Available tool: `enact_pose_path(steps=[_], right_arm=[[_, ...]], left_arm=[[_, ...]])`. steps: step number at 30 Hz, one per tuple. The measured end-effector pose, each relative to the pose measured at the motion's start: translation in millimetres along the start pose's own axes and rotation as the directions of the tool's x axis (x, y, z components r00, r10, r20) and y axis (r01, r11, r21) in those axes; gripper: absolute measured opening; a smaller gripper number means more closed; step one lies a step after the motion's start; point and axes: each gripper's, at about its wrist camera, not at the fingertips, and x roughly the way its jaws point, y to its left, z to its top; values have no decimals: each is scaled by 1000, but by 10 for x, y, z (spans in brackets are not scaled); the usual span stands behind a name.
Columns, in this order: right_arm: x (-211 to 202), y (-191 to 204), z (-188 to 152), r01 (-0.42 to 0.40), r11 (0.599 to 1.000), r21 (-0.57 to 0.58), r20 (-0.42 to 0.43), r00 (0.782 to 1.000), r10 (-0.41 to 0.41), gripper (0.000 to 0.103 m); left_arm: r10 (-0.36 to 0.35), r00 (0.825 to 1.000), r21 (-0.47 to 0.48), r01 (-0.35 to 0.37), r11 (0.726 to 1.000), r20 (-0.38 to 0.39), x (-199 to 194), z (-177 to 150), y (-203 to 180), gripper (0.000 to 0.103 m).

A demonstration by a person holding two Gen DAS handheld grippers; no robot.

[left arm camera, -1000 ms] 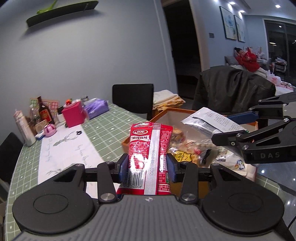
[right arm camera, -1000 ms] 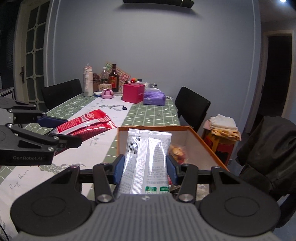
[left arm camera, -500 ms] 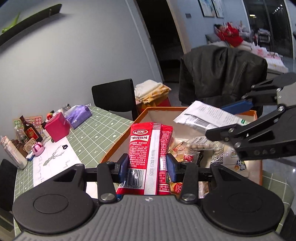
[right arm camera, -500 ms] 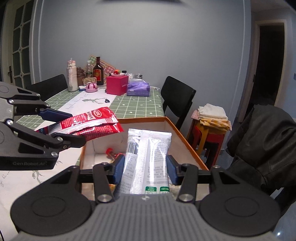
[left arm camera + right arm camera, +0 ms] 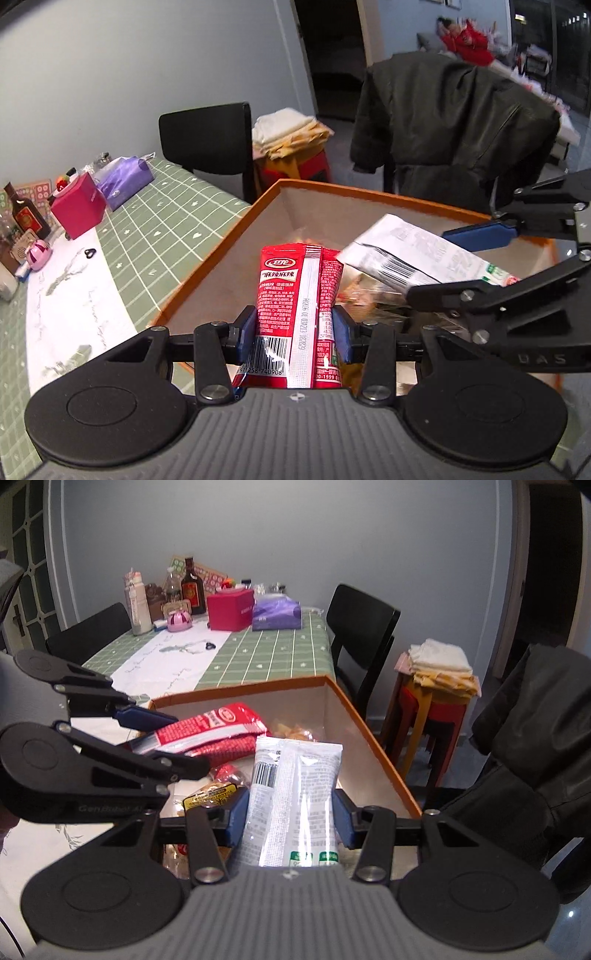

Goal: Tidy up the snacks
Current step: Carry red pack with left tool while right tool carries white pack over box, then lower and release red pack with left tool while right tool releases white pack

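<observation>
Left wrist view: left gripper (image 5: 294,332) pinches a red snack packet (image 5: 295,302) betw. its blue pads (image 5: 245,334), pads pressed into both sides of it. Packet is glossy red w/ a white seam strip down the middle, red oval logo near the top, white Chinese characters under it, barcode at the bottom w/ digits reading approx "71258-740908", and "FK0026 01 C04213 18229"-like print along the seam, hard to read. Packet stands up out of the grip, its top end over the orange-rimmed box (image 5: 229,240), which sits on a green checked tablecloth (image 5: 166,221).

Right side of same view: right gripper (image 5: 480,258) clamped on a white packet (image 5: 413,254), held flat-ish and tilted over the box; barcode on its near end, green mark at the far end. White packet's corner is just beside the red one's top; can't tell if touching.

Right wrist view: white packet (image 5: 293,797) sits betw. the right gripper's blue pads (image 5: 341,823), squeezed on both sides; silvery-white back w/ seam, barcode top left, two small green labels at the bottom, fine print unreadable. Left gripper (image 5: 168,744) comes in from the left w/ the red packet lying sideways over the box interior. "GenRobot.AI" is on that gripper's arm. Loose snacks (image 5: 210,794) lie on the box floor, one w/ a yellow-black label.
</observation>
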Motion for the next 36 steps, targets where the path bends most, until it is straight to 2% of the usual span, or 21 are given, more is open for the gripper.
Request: enact_pose_path(steps=[3,6,11,16,21,31,36], right_arm=[[125,-47,33,-5,1000,-1,-36,999,5,47],[243,-71,67,-12,1000,-18,-75,997,11,47],[389,-137,135,-2,998,-62,-136,991,-6,48],[495,-187,173,-10,995,-95,-179,984,-7,48],[623,-182,184,-17,992,-124,-225,974,-12,48],[752,-61,211,8,974,-225,-246,967,-65,49],[758,-26,199,7,971,-238,-247,967,-67,54]], left_arm=[[16,999,39,-15,999,-34,150,31,31,49],[13,998,52,-10,999,-56,294,53,83,49],[50,995,64,-44,997,-92,510,67,151,49],[24,993,67,-16,998,-116,609,113,153,49],[45,985,96,-29,995,-169,789,94,132,49],[41,979,75,-26,997,-201,840,64,156,49],[15,979,65,-2,998,-204,812,64,158,59]])
